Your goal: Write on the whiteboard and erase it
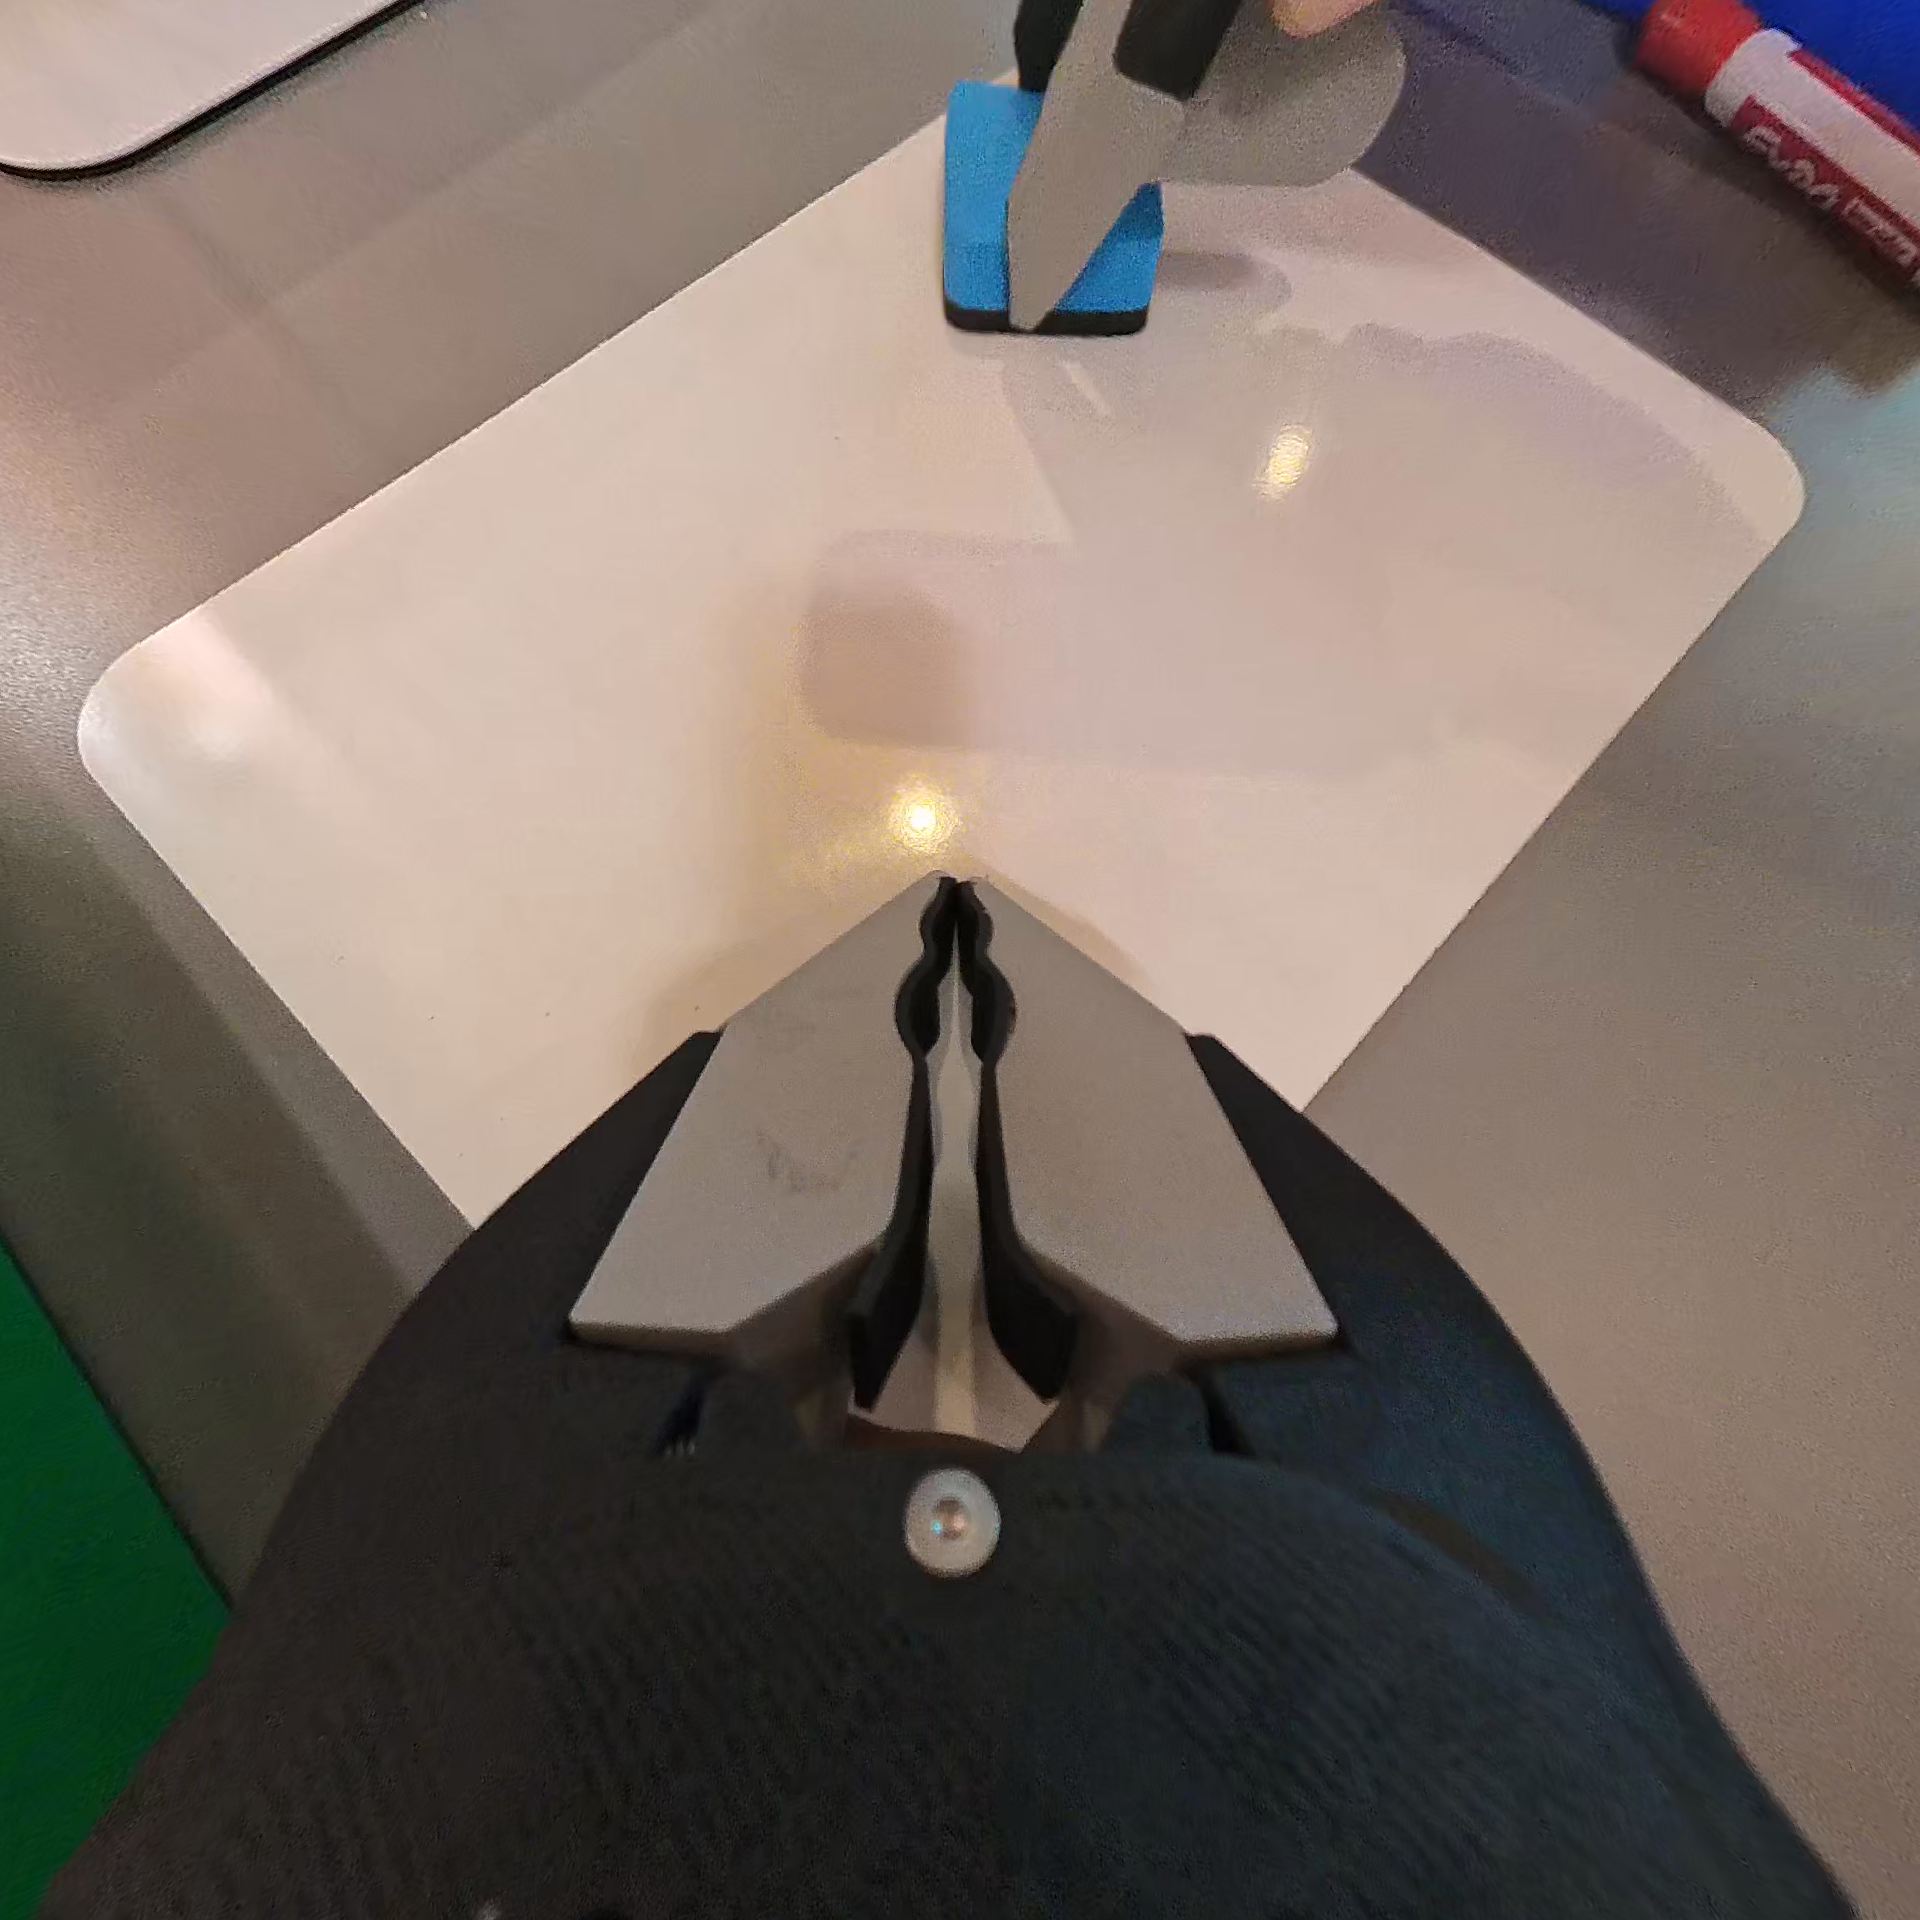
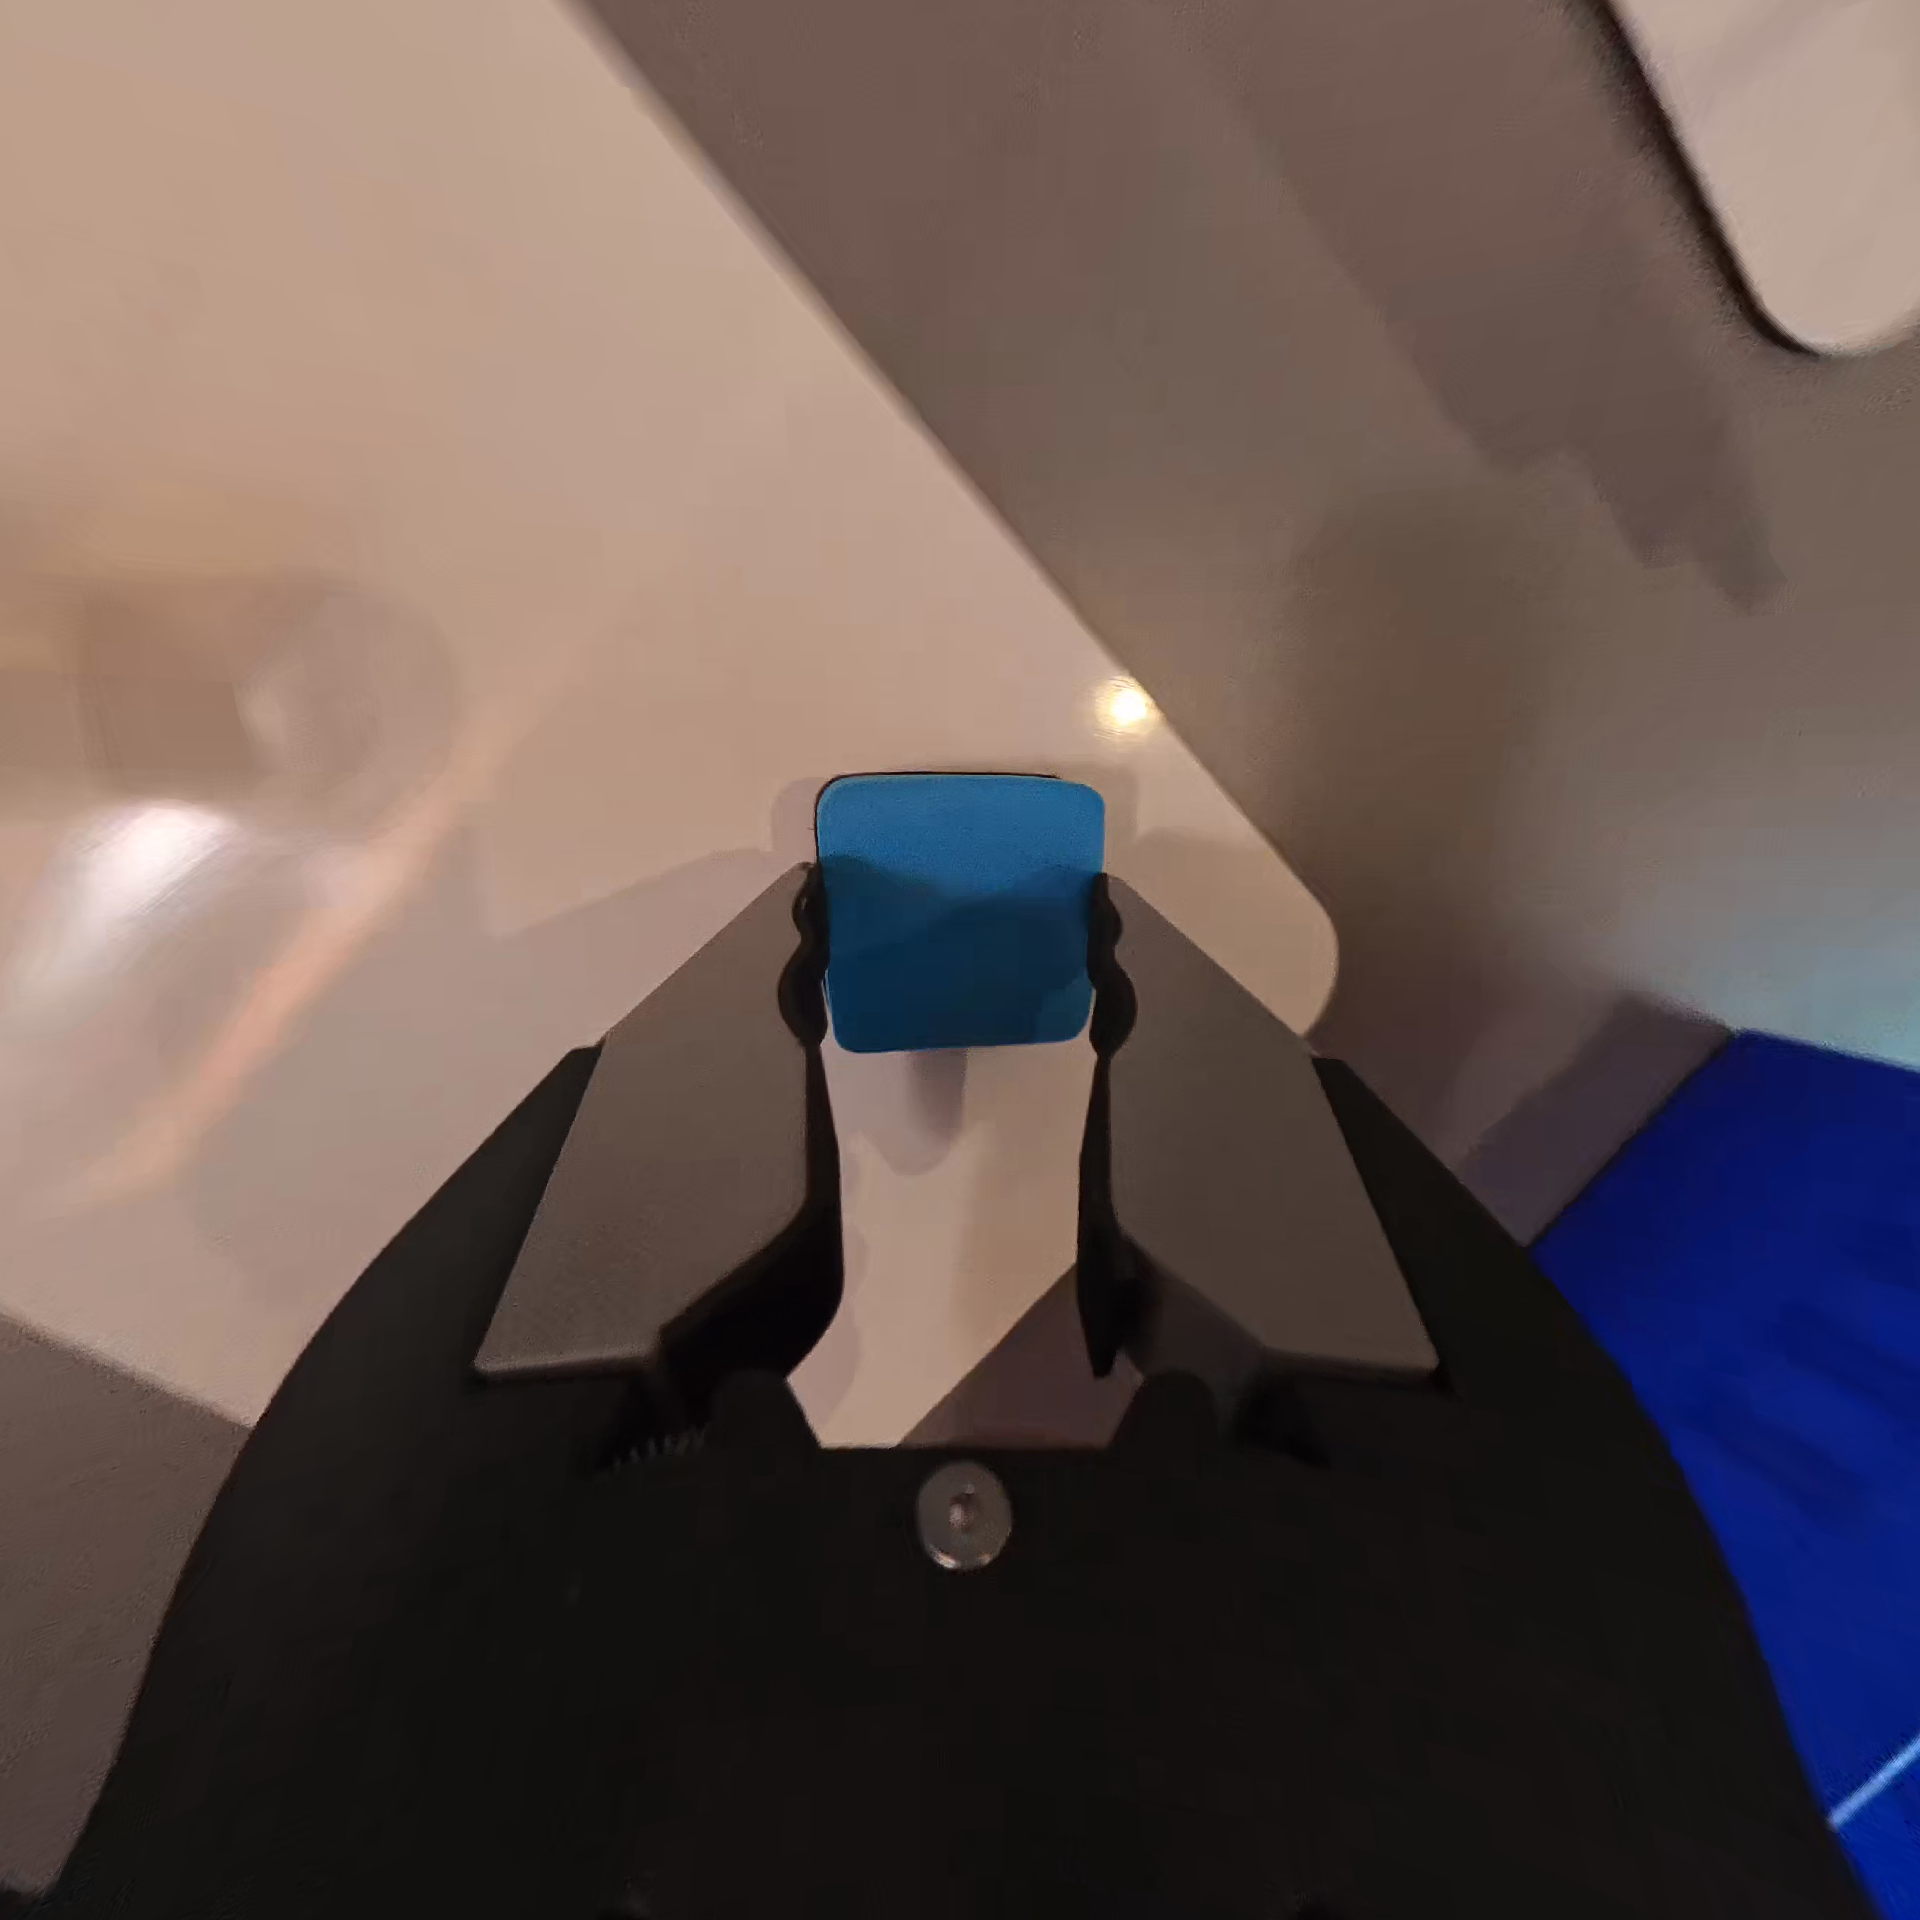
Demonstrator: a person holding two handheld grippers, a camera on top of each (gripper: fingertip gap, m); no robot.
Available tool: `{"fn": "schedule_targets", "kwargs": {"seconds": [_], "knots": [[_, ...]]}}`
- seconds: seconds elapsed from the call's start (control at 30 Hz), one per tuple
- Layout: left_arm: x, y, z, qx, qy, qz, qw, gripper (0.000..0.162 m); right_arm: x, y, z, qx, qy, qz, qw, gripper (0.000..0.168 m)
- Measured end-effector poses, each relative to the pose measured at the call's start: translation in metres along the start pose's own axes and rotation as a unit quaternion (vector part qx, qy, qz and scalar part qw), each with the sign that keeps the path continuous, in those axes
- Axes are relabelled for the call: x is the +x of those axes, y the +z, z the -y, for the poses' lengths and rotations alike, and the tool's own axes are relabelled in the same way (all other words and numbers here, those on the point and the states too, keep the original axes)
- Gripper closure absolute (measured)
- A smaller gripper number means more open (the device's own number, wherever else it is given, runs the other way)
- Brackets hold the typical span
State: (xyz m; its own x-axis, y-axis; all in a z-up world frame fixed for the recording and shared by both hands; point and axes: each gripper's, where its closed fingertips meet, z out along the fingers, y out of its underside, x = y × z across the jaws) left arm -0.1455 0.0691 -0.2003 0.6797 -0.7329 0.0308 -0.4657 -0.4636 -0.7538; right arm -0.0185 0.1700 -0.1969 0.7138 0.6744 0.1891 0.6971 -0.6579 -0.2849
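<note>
A small white whiteboard with rounded corners lies flat on the grey table. Its surface looks blank apart from reflections. My left gripper is shut and empty, with its tips over the board's near part. My right gripper is shut on a blue eraser with a black felt base. It holds the eraser upright on the board near the far corner, as the left wrist view shows. A red marker lies on the table at the far right.
A second white board lies at the table's far left. It also shows in the right wrist view. A blue surface borders the table on the right, a green one on the left.
</note>
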Motion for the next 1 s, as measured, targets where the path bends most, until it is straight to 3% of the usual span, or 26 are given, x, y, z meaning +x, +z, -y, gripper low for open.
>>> {"fn": "schedule_targets", "kwargs": {"seconds": [0.07, 0.17, 0.2, 0.27, 0.3, 0.4, 0.5, 0.6, 0.7, 0.73, 0.77, 0.8, 0.87, 1.0], "knots": [[0.000, 0.000, 0.000, 0.000, 0.001, 0.003, 1.000, 0.162, 0.001, 0.000, 0.001, 0.023, -0.004, 0.004, 1.000, 0.120], [0.000, 0.000, 0.000, 0.000, 0.001, 0.001, 1.000, 0.162, -0.027, -0.007, -0.003, 0.036, -0.047, 0.076, 0.995, 0.120], [0.000, 0.000, 0.000, 0.000, -0.001, 0.000, 1.000, 0.162, -0.017, -0.006, -0.003, 0.035, -0.015, 0.068, 0.997, 0.120], [0.000, 0.000, 0.000, 0.000, -0.001, 0.001, 1.000, 0.162, 0.031, 0.000, -0.013, 0.011, 0.029, -0.046, 0.998, 0.120], [0.000, 0.000, 0.000, 0.000, 0.001, 0.003, 1.000, 0.162, 0.032, 0.001, -0.013, 0.015, 0.034, -0.046, 0.998, 0.120], [0.000, 0.000, 0.000, 0.000, 0.000, 0.001, 1.000, 0.162, -0.020, -0.008, -0.008, 0.037, -0.033, 0.076, 0.996, 0.120], [0.000, 0.000, 0.000, 0.000, -0.003, -0.002, 1.000, 0.162, 0.028, 0.000, -0.016, 0.001, 0.029, -0.036, 0.999, 0.120], [0.000, 0.000, 0.000, 0.000, 0.004, 0.005, 1.000, 0.162, -0.008, -0.003, -0.004, 0.040, -0.036, 0.046, 0.998, 0.120], [0.000, 0.000, 0.000, 0.000, -0.004, -0.002, 1.000, 0.162, 0.031, 0.001, -0.012, 0.002, 0.023, -0.053, 0.998, 0.120], [0.000, 0.000, 0.000, 0.000, -0.004, -0.002, 1.000, 0.162, 0.016, 0.000, -0.007, 0.015, -0.009, -0.026, 0.999, 0.120], [0.001, 0.000, 0.000, 0.000, -0.002, -0.001, 1.000, 0.162, -0.016, -0.004, 0.000, 0.040, -0.041, 0.049, 0.997, 0.120], [0.001, 0.000, 0.000, 0.000, 0.000, -0.001, 1.000, 0.162, -0.018, -0.004, 0.000, 0.042, -0.047, 0.051, 0.997, 0.120], [0.001, 0.000, 0.000, 0.000, -0.003, -0.004, 1.000, 0.162, 0.024, 0.000, -0.006, 0.021, 0.022, -0.046, 0.999, 0.120], [0.001, -0.001, 0.000, 0.000, -0.001, -0.004, 1.000, 0.162, 0.023, -0.003, 0.011, 0.127, 0.018, -0.074, 0.989, 0.120]]}}
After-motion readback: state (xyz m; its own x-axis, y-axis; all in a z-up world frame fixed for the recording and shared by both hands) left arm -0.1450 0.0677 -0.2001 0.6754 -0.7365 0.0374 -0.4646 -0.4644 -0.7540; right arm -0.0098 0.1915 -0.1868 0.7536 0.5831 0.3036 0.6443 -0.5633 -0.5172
